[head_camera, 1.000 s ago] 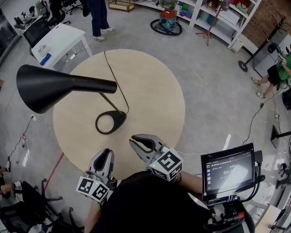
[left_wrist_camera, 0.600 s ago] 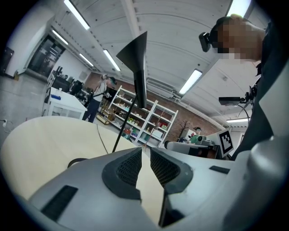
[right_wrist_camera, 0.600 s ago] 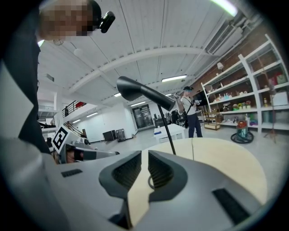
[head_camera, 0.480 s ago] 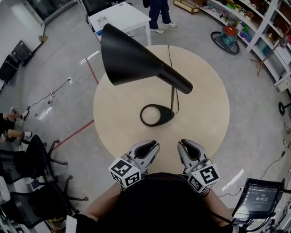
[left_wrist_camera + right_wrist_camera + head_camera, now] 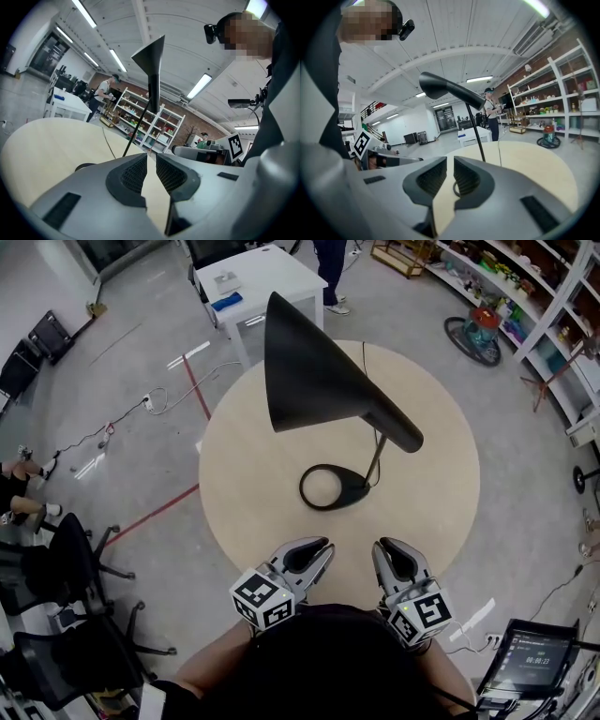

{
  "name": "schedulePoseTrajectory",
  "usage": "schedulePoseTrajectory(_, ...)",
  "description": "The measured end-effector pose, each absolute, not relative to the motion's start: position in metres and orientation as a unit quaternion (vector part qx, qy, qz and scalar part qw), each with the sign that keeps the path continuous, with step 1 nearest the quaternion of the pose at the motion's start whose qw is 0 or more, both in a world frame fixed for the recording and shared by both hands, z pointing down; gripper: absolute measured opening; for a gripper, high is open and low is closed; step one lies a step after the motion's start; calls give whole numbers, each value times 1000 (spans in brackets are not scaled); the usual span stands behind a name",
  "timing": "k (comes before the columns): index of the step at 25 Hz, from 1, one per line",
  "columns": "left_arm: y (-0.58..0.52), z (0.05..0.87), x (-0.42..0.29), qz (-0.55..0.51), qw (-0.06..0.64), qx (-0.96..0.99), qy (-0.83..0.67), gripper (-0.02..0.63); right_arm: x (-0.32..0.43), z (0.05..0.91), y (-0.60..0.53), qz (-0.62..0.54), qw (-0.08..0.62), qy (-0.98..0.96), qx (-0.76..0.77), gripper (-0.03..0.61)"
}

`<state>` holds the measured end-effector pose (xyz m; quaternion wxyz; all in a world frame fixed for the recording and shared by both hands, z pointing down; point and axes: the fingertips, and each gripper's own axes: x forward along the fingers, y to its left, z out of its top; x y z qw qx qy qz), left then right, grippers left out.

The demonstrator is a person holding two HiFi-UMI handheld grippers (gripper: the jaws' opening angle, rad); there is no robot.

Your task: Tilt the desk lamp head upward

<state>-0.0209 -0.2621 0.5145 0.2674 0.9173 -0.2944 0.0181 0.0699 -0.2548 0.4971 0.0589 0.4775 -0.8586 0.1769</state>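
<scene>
Plainly, the desk lamp (image 5: 339, 401) stands mid-way across the round table (image 5: 244, 474), its black cone head (image 5: 305, 362) leaning out above its ring base (image 5: 356, 490). On the lamp's near side and well apart from it, the left gripper (image 5: 314, 554) and right gripper (image 5: 392, 557) both have their jaws closed together, empty. The cone hides the top of the lamp's stem.

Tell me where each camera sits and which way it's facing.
Head view: on the person's head, looking steeply down at the round table and desk lamp; shows the left hand-held gripper, right hand-held gripper and torso.
Left gripper view: rides the left hand-held gripper, looking low across the round table at the desk lamp; its shut jaws fill the bottom.
Right gripper view: likewise, from the right hand-held gripper.
Shared: all three show the desk lamp.
</scene>
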Motion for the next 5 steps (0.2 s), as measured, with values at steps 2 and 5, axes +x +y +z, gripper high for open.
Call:
schedulePoseTrajectory(2, -266, 510, -25, 16, 260, 919, -297, 61, 68, 496, -257, 178, 61, -857, 480, 46)
schedulePoseTrajectory(5, -282, 487, -33, 9, 220, 923, -315, 61, 69, 493, -262, 179, 62, -855, 483, 46)
